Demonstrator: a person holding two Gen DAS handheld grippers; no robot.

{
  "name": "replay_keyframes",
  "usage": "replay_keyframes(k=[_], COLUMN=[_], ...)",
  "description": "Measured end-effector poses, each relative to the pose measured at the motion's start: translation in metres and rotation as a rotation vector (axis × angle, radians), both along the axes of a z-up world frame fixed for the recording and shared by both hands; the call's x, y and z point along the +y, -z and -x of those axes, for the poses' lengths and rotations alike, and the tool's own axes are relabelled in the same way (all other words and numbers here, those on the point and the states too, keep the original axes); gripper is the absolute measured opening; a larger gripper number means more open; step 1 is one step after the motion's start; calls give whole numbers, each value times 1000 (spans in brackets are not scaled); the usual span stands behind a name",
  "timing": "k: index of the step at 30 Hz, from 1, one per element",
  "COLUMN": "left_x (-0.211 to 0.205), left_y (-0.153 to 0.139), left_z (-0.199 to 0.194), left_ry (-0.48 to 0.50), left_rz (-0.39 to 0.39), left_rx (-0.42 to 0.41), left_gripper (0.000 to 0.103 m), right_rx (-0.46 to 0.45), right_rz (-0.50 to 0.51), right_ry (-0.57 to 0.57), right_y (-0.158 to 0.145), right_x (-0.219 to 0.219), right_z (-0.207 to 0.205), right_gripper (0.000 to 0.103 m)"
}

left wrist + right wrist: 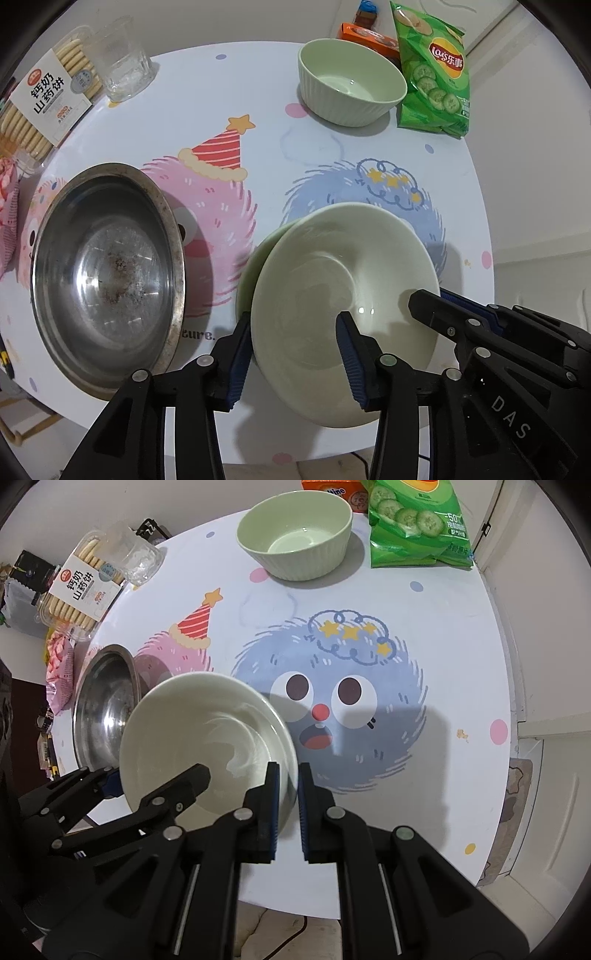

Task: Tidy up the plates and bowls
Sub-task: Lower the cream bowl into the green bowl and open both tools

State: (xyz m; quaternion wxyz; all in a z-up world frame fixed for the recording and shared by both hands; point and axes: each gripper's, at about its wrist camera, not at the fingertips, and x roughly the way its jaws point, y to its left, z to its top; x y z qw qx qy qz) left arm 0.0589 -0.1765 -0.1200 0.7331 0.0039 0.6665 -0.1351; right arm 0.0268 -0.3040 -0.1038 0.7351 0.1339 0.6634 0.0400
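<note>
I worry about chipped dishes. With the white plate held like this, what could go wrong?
Only the right gripper pinches the white plate at its rim; the left gripper stands open around its edge, so the plate may tip or slip. If dropped, it could strike the green plate beneath or the steel basin alongside.

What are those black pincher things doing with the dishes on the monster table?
A person is tidying dishes with two hand-held grippers. The right gripper is pinching the rim of a pale plate, holding it tilted over a green dish beneath it. The left gripper has its jaws open around the plate's other edge without squeezing. A metal bowl sits beside them, and a green ribbed bowl waits at the far side near the chips bag.
</note>
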Motion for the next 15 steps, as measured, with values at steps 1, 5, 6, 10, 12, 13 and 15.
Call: replay_keyframes(k=[1,5,6,10,12,13,15], left_x=[1,1,2,8,11,12,15], left_y=[-1,-7,-8,-7,-8,-9,-14], left_z=[0,-1,-1,-3,-3,-3,-5], left_ry=[-3,-2,-1,-19,-21,-22,-27], left_rz=[1,-17,-21,-8,-4,-2,-2], left_rx=[-2,-32,-39,-28,-29,-32,-45], left_gripper=[48,60,63,69,74,79,85], right_rx=[-2,-5,-4,-4,-7,-10,-19], right_rz=[-3,-11,-11,-32,-37,-41,-53], right_ry=[3,24,27,43,42,47,58], right_y=[-1,-3,-3,-4,-5,-6,-10], right_x=[-1,-5,-6,-8,-8,-9,-11], right_z=[0,-2,-2,-2,-2,-1,-1], right_gripper=[12,12,12,12,12,12,13])
